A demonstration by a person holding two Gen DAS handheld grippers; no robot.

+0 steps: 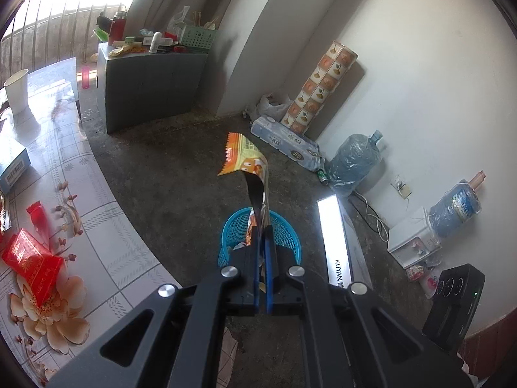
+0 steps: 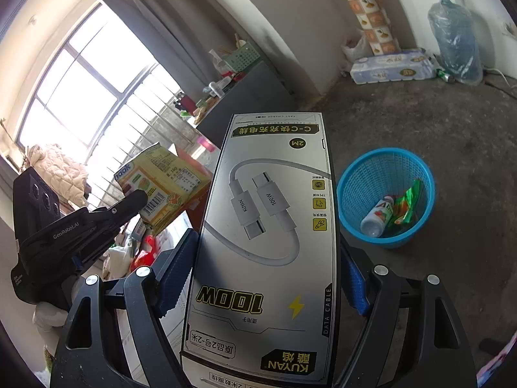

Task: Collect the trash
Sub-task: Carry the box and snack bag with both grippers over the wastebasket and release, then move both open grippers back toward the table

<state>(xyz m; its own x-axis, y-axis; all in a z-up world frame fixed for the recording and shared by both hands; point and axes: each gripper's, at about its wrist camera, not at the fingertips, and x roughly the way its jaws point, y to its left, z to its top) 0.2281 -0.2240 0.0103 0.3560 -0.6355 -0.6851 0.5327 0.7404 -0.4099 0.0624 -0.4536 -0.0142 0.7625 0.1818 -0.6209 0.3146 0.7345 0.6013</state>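
My left gripper (image 1: 262,231) is shut on an orange and yellow snack wrapper (image 1: 244,156) and holds it in the air above the blue mesh trash basket (image 1: 284,229) on the floor. In the right wrist view the same wrapper (image 2: 164,181) shows in the left gripper (image 2: 142,197) at the left. My right gripper (image 2: 268,258) is shut on a long silver KUYAN cable box (image 2: 265,242); the box also shows in the left wrist view (image 1: 336,242). The basket (image 2: 355,181) stands right of the box and holds a small bottle (image 2: 376,215) and a green wrapper (image 2: 407,205).
A tiled table (image 1: 106,226) at the left carries red packets (image 1: 30,258), a red sachet (image 1: 37,218), a blue box (image 1: 11,165) and a paper cup (image 1: 17,90). A grey cabinet (image 1: 152,90), tissue pack (image 1: 284,144), water jugs (image 1: 353,161) and a white appliance (image 1: 410,239) line the walls.
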